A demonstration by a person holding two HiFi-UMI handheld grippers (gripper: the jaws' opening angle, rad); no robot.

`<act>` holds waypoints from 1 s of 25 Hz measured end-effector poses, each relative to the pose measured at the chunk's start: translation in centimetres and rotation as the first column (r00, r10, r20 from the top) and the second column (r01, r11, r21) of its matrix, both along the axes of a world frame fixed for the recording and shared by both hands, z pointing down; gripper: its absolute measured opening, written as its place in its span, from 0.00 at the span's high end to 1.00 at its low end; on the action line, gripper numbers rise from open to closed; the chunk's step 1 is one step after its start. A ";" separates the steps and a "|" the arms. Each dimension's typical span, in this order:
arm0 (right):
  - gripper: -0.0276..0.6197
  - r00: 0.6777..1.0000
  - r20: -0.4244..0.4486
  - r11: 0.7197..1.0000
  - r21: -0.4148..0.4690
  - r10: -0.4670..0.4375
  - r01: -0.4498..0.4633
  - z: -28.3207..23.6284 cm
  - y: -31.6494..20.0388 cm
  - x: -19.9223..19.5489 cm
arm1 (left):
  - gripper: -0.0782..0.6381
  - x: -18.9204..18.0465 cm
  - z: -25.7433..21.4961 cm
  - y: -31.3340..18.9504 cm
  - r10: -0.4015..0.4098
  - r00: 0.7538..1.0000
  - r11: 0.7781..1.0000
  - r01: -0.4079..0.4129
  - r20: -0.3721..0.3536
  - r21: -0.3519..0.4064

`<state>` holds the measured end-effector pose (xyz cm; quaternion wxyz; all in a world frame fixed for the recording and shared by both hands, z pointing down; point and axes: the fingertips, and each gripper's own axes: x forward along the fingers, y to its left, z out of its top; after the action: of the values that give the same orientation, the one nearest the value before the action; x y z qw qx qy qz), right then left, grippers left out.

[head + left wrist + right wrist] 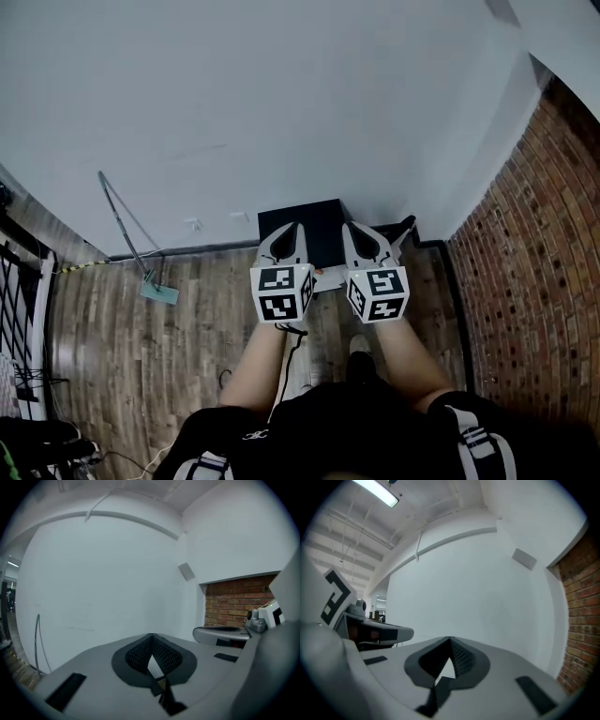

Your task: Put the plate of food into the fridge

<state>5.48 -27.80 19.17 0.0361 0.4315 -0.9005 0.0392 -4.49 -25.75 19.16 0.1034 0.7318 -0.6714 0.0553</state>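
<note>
No plate of food shows in any view. Held side by side at waist height, both grippers point at a white wall. My left gripper (290, 231) is shut, its jaws meeting at the tip with nothing between them, as the left gripper view (151, 637) also shows. My right gripper (360, 231) is likewise shut and empty, confirmed in the right gripper view (450, 641). Below and just beyond the tips, a black flat-topped box (319, 221) stands on the floor against the wall; I cannot tell whether it is the fridge.
A long-handled mop (142, 270) leans on the white wall (281, 112) at the left. A brick wall (539, 281) runs along the right. A dark metal rack (17, 309) stands at the far left. The floor (141, 356) is wooden planks.
</note>
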 end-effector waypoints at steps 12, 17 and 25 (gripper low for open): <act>0.94 0.999 0.041 0.999 0.054 0.002 -0.004 -3.4 5.3 -0.3 | 0.90 1.1 -3.2 4.2 0.051 0.999 0.998 -0.051 -0.006 0.043; 0.94 0.999 0.048 0.998 0.059 -0.001 -0.002 -3.6 6.4 -1.3 | 0.90 0.5 -3.3 5.2 0.056 0.998 0.997 -0.058 0.034 0.058; 0.94 1.000 0.028 0.998 0.063 -0.013 0.011 -2.7 7.3 -2.9 | 0.90 -0.6 -1.7 6.0 0.068 0.998 0.997 -0.067 -0.020 0.041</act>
<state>2.55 -20.45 16.42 0.0100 0.4265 -0.9043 0.0169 -5.05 -19.79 17.48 0.0940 0.7564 -0.6462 0.0376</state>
